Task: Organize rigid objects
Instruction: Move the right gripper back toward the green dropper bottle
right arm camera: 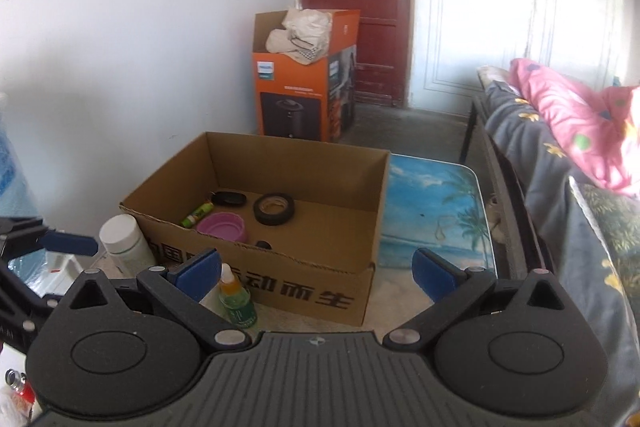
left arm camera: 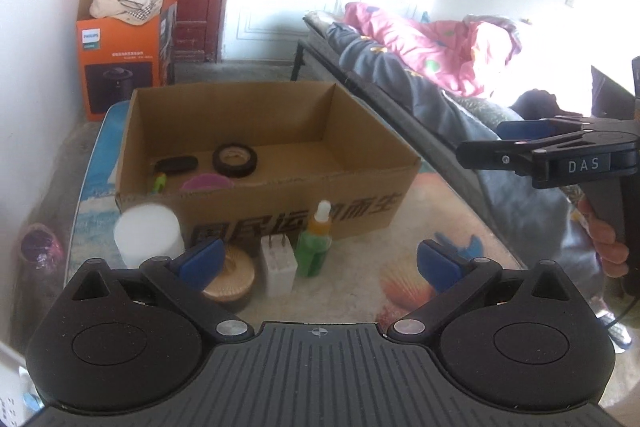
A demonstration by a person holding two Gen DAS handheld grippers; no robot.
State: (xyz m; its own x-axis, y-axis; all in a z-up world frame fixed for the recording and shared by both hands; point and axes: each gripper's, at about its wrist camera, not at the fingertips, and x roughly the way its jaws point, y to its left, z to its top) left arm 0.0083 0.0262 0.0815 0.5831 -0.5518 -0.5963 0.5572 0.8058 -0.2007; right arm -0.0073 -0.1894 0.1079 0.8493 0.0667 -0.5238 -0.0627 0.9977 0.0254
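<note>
The brown cardboard box (left arm camera: 256,195) stands on the glossy printed table (left arm camera: 432,219); inside lie a black tape ring (right arm camera: 274,209), a round pink lid (right arm camera: 222,225) and perhaps a small glue stick (right arm camera: 197,215). The left claw (left arm camera: 318,261) and the right claw (right arm camera: 316,273) are both wide open and empty. The green plastic bottle (left arm camera: 314,247) stands at 12 o'clock of the left claw, and the box behind it

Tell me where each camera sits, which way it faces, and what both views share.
Left wrist: on the open left gripper, looking over its blue pads at the brown cardboard box; the right gripper and fingers show at right.
Right wrist: on the open right gripper, facing the box from its right corner; the left gripper shows at left.
Shared: the box, black tape roll, green dropper bottle, white jar, orange carton.
</note>
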